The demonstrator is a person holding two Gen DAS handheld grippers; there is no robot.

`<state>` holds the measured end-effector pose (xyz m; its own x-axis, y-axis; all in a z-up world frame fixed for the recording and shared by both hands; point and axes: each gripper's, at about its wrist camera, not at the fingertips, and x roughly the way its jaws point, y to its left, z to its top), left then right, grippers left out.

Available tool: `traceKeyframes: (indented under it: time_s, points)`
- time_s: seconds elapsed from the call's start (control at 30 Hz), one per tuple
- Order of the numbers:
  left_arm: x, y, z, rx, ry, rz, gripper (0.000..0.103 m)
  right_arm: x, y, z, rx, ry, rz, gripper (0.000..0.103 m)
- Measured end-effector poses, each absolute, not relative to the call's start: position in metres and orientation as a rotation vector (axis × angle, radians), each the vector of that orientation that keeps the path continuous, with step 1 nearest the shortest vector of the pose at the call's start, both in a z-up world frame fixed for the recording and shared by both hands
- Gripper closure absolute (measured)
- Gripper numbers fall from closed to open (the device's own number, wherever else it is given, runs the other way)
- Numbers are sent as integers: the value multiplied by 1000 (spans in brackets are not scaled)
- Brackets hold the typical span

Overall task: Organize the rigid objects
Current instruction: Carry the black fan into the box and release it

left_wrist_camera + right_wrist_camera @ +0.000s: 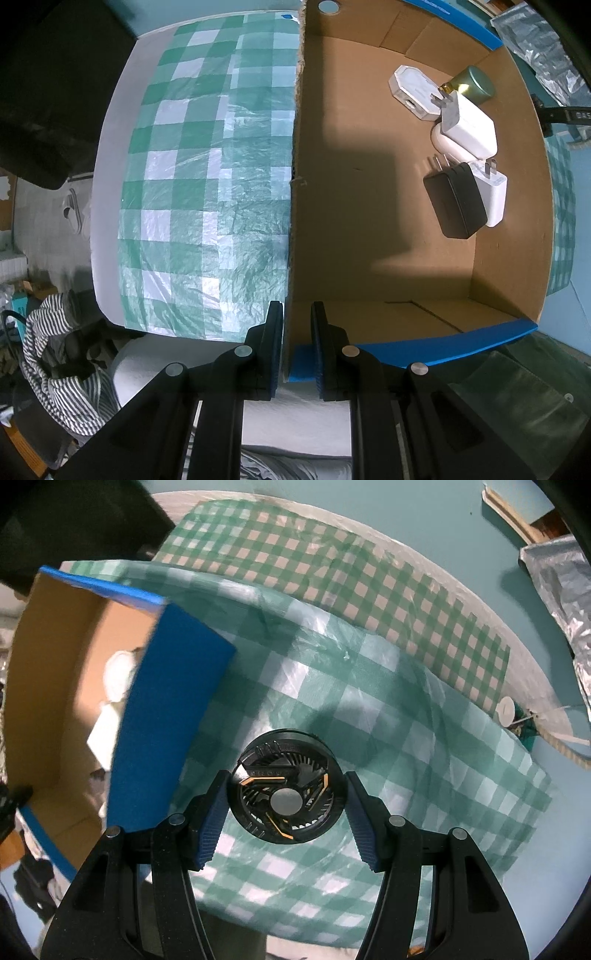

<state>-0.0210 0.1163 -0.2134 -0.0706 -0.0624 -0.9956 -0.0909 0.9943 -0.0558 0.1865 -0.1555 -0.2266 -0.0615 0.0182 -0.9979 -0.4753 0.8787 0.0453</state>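
A cardboard box (369, 184) with blue outer sides stands on a green checked cloth (207, 184). Inside it lie a black charger (456, 201), white chargers (469, 123), a white octagonal piece (412, 90) and a green-capped bottle (474, 85). My left gripper (297, 314) is shut on the box's near left wall. My right gripper (286, 779) is shut on a round black fan (286, 794) with orange marks, held above the cloth, to the right of the box (170, 709).
A smaller-checked cloth (369, 576) lies further back on the table. A silver foil bag (557, 587) and a rope (561, 746) lie at the right. Striped fabric (62, 369) hangs below the table's left edge.
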Motion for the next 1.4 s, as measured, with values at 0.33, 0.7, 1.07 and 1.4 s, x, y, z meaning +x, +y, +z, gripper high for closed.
traceKeyframes:
  time_s: [0.33, 0.7, 1.07, 1.4]
  points:
    - [-18, 115, -213, -106, 1639, 12, 88, 169, -143, -178, -401, 1520, 503, 42]
    - [-18, 115, -213, -108, 1638, 12, 88, 153, -102, -141, -458, 1445, 634, 42]
    - [-19, 120, -212, -122, 1635, 18, 88, 139, -53, -153, -598, 1395, 735, 42]
    - [-22, 120, -214, -119, 1637, 18, 88, 127, -21, -181, -745, 1361, 805, 42]
